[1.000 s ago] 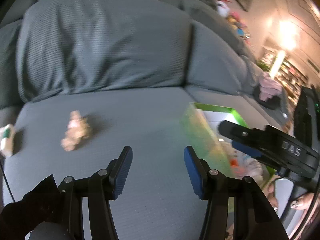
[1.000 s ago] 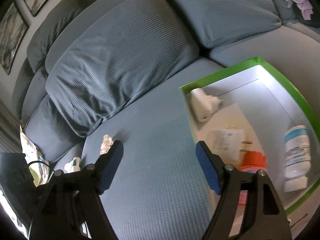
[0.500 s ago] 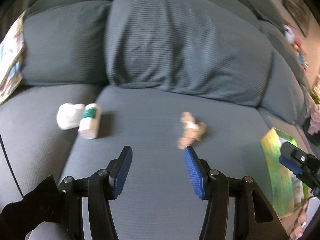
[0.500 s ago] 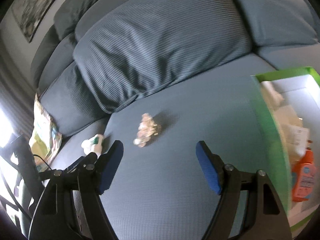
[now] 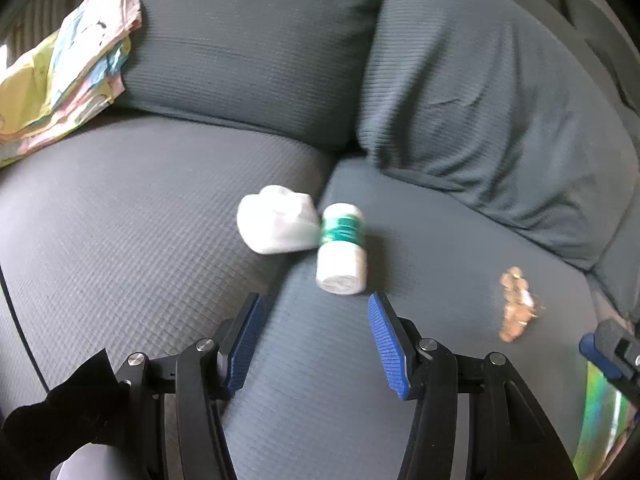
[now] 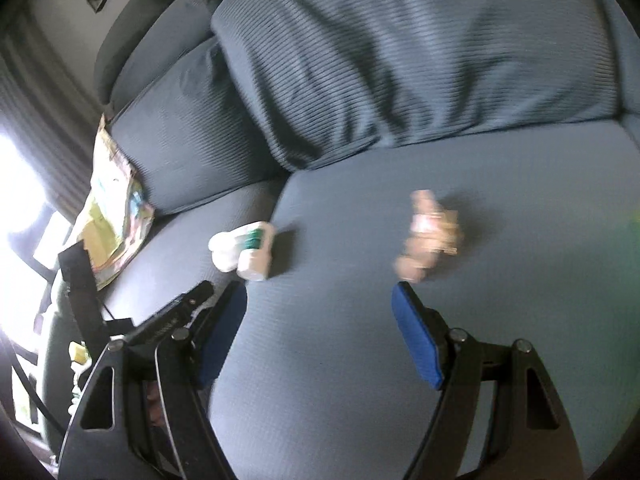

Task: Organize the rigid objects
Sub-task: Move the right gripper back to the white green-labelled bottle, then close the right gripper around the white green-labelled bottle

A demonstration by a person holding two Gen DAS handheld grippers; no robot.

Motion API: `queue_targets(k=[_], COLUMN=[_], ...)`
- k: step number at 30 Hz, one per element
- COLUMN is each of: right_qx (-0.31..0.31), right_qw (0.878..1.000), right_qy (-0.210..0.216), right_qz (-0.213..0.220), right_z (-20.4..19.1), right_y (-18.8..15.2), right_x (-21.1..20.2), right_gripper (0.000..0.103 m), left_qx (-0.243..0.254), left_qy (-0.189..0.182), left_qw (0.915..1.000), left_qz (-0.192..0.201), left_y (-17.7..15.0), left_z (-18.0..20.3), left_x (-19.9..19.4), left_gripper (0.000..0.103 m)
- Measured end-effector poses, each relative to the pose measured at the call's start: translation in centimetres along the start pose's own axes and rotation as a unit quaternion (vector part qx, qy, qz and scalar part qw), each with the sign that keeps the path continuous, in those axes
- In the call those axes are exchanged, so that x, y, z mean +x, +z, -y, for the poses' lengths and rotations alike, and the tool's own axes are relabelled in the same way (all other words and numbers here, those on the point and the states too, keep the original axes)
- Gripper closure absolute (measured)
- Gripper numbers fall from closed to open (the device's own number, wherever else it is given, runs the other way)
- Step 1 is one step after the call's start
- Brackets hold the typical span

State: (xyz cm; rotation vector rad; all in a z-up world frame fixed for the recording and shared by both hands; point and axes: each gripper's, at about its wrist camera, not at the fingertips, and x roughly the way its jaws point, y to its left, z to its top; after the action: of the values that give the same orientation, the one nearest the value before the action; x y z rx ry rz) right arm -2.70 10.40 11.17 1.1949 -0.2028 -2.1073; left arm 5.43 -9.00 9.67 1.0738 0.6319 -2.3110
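Left hand-held gripper (image 5: 312,340) released, empty, above sofa seat (image 5: 140,240) near white green-banded bottle (image 5: 342,248); right hand-held gripper (image 6: 320,332) released, empty, near tan figurine (image 6: 430,236).

**Camera setup — two wrist fisheyes over the sofa**

Left wrist: looks steeply down along its fingers at the seat cushions (image 5: 120,216), close in; white bottle (image 5: 341,249) sits mid-frame, just past the fingertips. Right wrist: same downward tilt, similar range — bottle (image 6: 256,254) centre-left. Shared: bottle, tan figurine (image 5: 516,304) (image 6: 430,236), back cushions.
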Motion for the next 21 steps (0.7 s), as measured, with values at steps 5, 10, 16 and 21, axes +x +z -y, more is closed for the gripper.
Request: queue_targets(k=[5, 10, 16, 21], right_qx=[0.001, -0.021, -0.030, -0.032], right_qw=[0.999, 0.997, 0.991, 0.988], right_qy=[0.032, 0.008, 0.009, 0.022], right_qz=[-0.032, -0.068, -0.127, -0.152], right_z=[-2.5, -4.5, -5.7, -6.3], right_y=[2.8, 4.6, 5.9, 6.4], right_x=[4.8, 9.8, 16.0, 18.4], right_gripper=[0.028, 0.030, 0.046, 0.053], left_qx=[-0.001, -0.016, -0.030, -0.044], left_qy=[0.006, -0.021, -0.055, -0.075], left_qw=[0.9999, 0.9993, 0.9968, 0.9937], left_qz=[-0.008, -0.026, -0.050, -0.071], left_y=[1.2, 1.7, 2.4, 2.5], left_z=[-1.4, -2.1, -2.2, -2.4], left_x=[2.0, 3.4, 5.2, 6.6], left_gripper=[0.048, 0.048, 0.048, 0.048])
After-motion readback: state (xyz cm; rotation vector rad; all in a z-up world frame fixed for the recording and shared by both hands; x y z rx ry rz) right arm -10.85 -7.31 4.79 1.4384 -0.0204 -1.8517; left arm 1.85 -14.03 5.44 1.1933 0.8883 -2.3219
